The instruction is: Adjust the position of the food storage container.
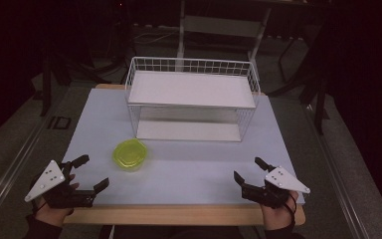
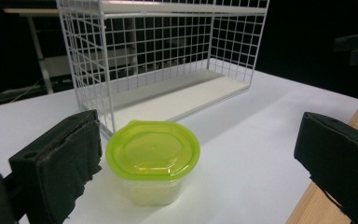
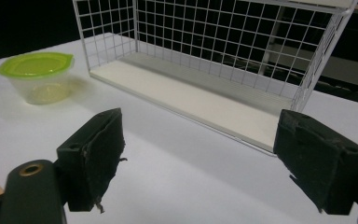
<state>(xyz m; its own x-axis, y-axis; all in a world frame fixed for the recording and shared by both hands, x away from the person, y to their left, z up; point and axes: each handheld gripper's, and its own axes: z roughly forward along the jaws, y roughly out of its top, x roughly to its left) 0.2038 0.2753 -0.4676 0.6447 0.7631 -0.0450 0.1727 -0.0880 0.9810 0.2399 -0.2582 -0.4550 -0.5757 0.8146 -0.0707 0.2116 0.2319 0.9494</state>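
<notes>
While both tongs stood wide open and empty, the lidded container (image 1: 130,155) waited on the counter (image 1: 189,169).
It lay just ahead of the left tongs (image 1: 85,173), before the wire rack (image 1: 191,99); the right tongs (image 1: 248,171) were well apart.

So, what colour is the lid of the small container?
The lid is bright yellow-green, on a clear container. The left gripper view shows it best.
</notes>
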